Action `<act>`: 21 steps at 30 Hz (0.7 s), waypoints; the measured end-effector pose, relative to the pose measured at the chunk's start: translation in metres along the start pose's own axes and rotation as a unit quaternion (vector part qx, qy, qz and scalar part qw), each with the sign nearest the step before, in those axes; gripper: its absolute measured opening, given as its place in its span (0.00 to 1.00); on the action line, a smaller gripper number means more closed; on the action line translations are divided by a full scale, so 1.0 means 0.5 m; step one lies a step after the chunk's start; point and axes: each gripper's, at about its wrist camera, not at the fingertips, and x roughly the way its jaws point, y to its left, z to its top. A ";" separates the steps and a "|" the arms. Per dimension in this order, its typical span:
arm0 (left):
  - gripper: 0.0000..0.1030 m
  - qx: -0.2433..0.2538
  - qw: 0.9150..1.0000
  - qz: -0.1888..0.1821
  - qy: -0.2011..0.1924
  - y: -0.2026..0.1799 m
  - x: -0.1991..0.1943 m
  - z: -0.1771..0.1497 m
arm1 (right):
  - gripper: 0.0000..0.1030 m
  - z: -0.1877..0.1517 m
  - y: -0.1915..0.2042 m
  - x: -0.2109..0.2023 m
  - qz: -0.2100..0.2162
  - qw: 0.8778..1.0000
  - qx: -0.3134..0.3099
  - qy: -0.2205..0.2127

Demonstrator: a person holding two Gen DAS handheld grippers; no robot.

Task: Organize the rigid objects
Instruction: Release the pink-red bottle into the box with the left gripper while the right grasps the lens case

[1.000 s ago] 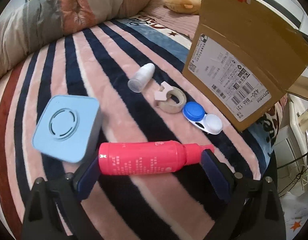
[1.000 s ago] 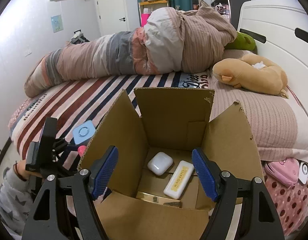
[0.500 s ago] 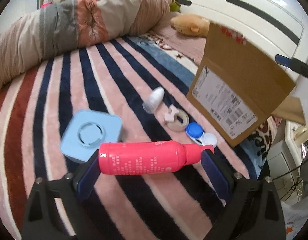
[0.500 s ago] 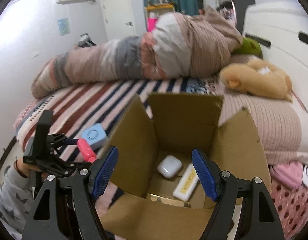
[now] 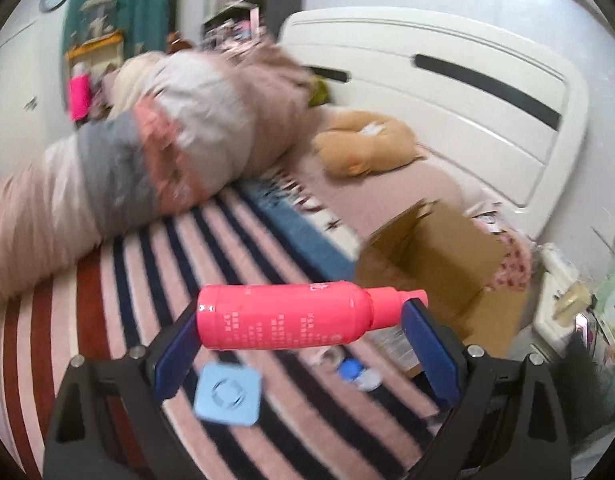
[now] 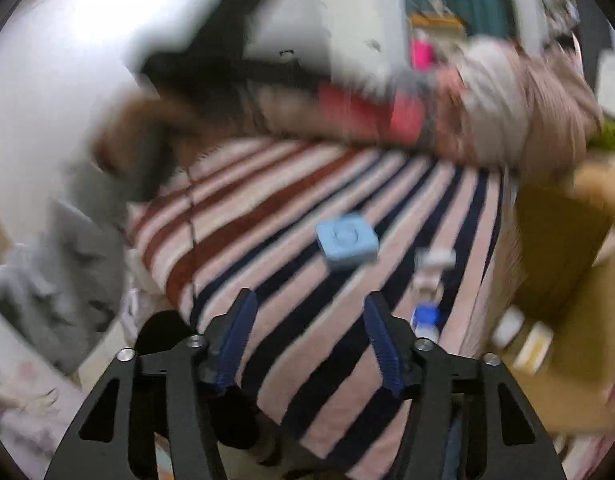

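My left gripper (image 5: 303, 342) has its fingers (image 5: 174, 350) closed on the pink bottle (image 5: 291, 318), clamped end to end: one pad on the flat base, the other on the narrow cap. The bottle lies crosswise between them, lifted clear of the bed (image 5: 155, 264), with the striped blanket showing underneath it. From the left wrist view I see the light blue square box (image 5: 228, 388) lying on the stripes below the bottle, toward the near edge of the bed. The blue-and-white lens case (image 5: 357, 372) sits a little to the right of it, just beside the foot of the cardboard box (image 5: 447, 264). That cardboard box stands open on the bed's right side, past the bottle's cap end. A tan plush toy (image 5: 363, 152) rests near the headboard, and a rolled duvet (image 5: 147, 156) lies across the far side of the bed.

My right gripper (image 6: 311, 336) has its fingers (image 6: 237, 340) spread apart with nothing between them, hovering over the near edge of the bed. In its view, which is badly blurred, the light blue square box (image 6: 347, 240) sits mid-blanket, and the cardboard box (image 6: 559, 248) is at the right edge with pale items inside that I cannot make out.
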 end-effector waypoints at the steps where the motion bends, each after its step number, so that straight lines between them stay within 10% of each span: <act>1: 0.92 0.011 1.000 -0.008 -0.002 -0.020 0.000 0.015 | 0.44 -0.016 -0.007 0.036 -0.017 0.999 0.028 0.014; 10: 0.92 0.099 0.991 -0.078 0.048 -0.224 0.105 0.123 | 0.36 -0.066 -0.083 0.216 -0.233 0.972 0.030 0.021; 21: 0.92 0.145 0.976 -0.089 0.136 -0.329 0.248 0.102 | 0.33 -0.076 -0.093 0.300 -0.331 0.938 -0.057 0.085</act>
